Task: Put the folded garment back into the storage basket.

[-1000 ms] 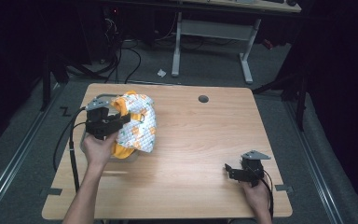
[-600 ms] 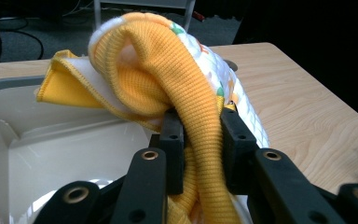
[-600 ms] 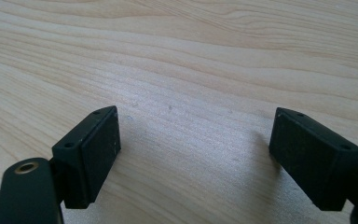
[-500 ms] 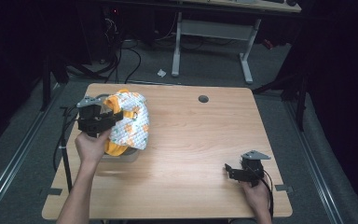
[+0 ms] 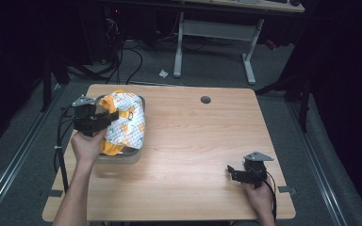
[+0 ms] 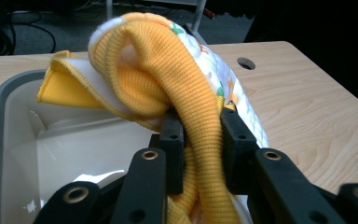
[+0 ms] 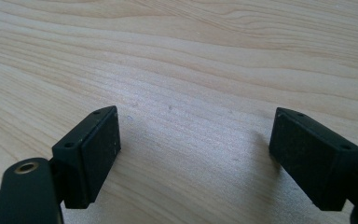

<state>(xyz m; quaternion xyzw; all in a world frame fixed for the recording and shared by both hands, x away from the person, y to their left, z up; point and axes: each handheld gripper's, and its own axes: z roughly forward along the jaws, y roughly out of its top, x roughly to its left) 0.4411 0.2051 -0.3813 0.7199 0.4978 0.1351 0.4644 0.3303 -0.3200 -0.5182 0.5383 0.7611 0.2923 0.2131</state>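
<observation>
My left gripper [image 5: 114, 116] [image 6: 200, 154] is shut on a bunched garment [image 5: 125, 125] [image 6: 158, 79], yellow ribbed knit outside with a white printed side. It hangs from the jaws over a grey bin [image 5: 122, 155] [image 6: 9, 116] at the table's left. The bin's pale inside looks nearly bare in the left gripper view. My right gripper [image 5: 233, 173] [image 7: 196, 154] rests low at the table's front right, jaws wide apart with only bare wood between them.
The wooden table [image 5: 207, 141] has a round cable hole [image 5: 205, 100] near its far edge. Behind it stand a white desk frame [image 5: 217, 33] and cables on the dark floor [image 5: 136, 56].
The left hand has carried the garment leftward, from the table beside the bin to above the bin. The right gripper has kept still.
</observation>
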